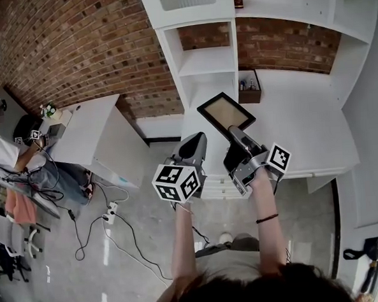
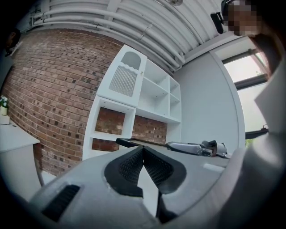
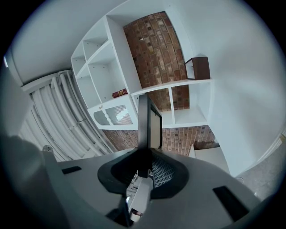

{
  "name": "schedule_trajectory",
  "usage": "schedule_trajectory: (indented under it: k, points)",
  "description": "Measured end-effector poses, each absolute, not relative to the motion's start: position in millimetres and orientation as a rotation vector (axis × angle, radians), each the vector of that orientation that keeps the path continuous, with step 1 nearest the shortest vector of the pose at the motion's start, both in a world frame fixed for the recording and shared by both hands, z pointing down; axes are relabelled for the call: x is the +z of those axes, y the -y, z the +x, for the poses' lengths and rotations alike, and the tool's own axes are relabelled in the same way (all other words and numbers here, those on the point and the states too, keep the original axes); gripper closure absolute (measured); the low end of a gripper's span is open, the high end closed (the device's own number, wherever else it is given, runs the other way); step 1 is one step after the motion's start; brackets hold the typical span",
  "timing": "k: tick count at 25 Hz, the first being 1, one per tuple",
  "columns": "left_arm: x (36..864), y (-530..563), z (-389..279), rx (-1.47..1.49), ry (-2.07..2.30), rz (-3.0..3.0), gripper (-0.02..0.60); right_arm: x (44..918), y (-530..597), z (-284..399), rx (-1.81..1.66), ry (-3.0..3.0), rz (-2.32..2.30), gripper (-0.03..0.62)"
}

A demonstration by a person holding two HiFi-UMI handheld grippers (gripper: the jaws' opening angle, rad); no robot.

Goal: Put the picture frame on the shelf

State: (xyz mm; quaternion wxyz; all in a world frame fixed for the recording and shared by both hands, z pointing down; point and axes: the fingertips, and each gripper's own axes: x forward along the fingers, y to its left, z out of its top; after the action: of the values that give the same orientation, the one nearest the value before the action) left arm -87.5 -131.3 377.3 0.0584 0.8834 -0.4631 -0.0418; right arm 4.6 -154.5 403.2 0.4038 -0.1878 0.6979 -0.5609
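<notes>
The grey left gripper with its square-marker cube (image 2: pixel 143 151) hangs in front of the white wooden shelf unit (image 1: pixel 207 62). Its ribbed black pads are pressed together on nothing.

Just right of it, also in front of the unit and above its wide lower ledge, is the thin rectangular picture frame with a black border (image 1: pixel 225 112). It is carried in the air and touches no board. It looks light and rigid. The flat panel inside the border is probably glazed, so it would be fragile and slick on its face. The sensible place to hold it is the border at one edge, never the panel. A grip at one end lets the free end swing, so it should be moved slowly. The panel is pale tan in the head view. The right gripper view shows the frame edge-on, as a narrow dark strip standing up from the jaws.

The grey right gripper (image 3: pixel 144 162) has its jaws partly closed, clamping the frame's near edge between the pads. On the ledge, farther back, sits a small dark brown open box (image 1: pixel 250 89).
</notes>
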Motion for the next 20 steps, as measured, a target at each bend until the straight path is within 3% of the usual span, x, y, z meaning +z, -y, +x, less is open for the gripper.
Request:
schedule_trajectory:
  k: [20]
  points:
    - [377,162,-99,-0.128,1.398,2.686,0.571,401,188,5,-1.389,-1.728,-0.487,0.523]
